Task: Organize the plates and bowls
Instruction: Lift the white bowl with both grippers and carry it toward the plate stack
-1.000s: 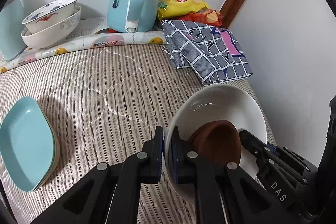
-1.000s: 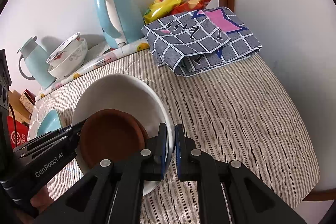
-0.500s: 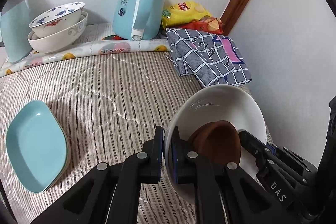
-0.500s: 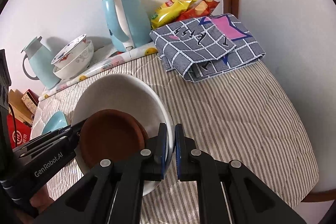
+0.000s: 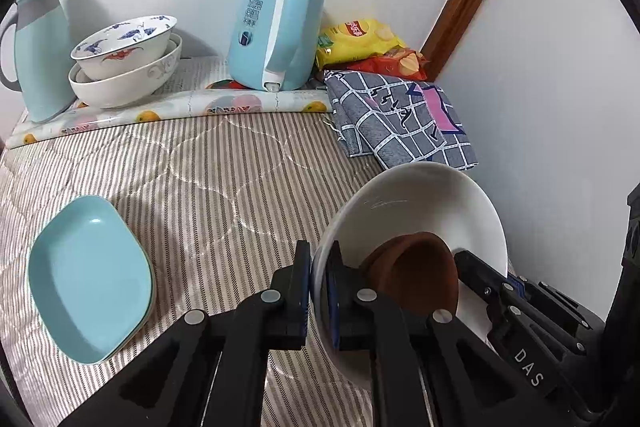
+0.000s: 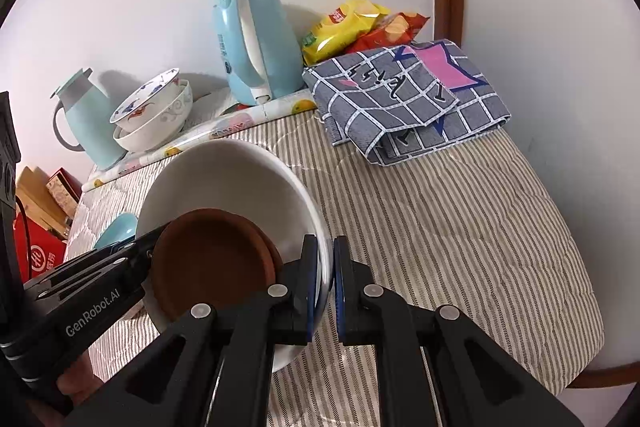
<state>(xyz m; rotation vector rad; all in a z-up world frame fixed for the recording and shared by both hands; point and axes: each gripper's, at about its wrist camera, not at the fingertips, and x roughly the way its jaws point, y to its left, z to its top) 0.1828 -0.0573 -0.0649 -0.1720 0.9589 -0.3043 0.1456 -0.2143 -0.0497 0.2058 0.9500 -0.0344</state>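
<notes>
- White bowl (image 5: 420,203) held off the striped quilted cover (image 5: 200,179), near right side, tilted, pinched on two opposite rim edges.
- Left gripper (image 5: 319,279) clamped tight on bowl's left rim, one pad inside, one outside.
- Right gripper (image 6: 326,279) clamped tight on bowl's right rim, same way, one pad each side of the wall.
- Brown saucers (image 6: 212,259) stacked inside white bowl, leaning against its lower wall; looks like two, edge of a second showing behind the first.
- Light blue dishes (image 5: 88,279) nested on cover at near left, well apart from held bowl; only a sliver visible past the bowl in right wrist view.
- Patterned bowl (image 5: 124,45) nested in plain white bowl (image 5: 128,83) at far left, on fruit-print mat (image 5: 168,111).
- Light blue jug (image 5: 38,47) just left of that bowl stack, against wall.
- Light blue kettle (image 5: 276,27) at far centre, on same mat.
- Yellow snack bag (image 5: 354,39) and red snack bag (image 5: 392,61) in far right corner, behind folded grey checked cloth (image 5: 404,119).
- Checked cloth lying on cover, far side of held bowl, not touching it.
- Red box (image 6: 38,255) and cardboard (image 6: 36,195) beyond left edge of table in right wrist view.
- Part of a hand (image 6: 74,379) visible under left gripper body in right wrist view.
</notes>
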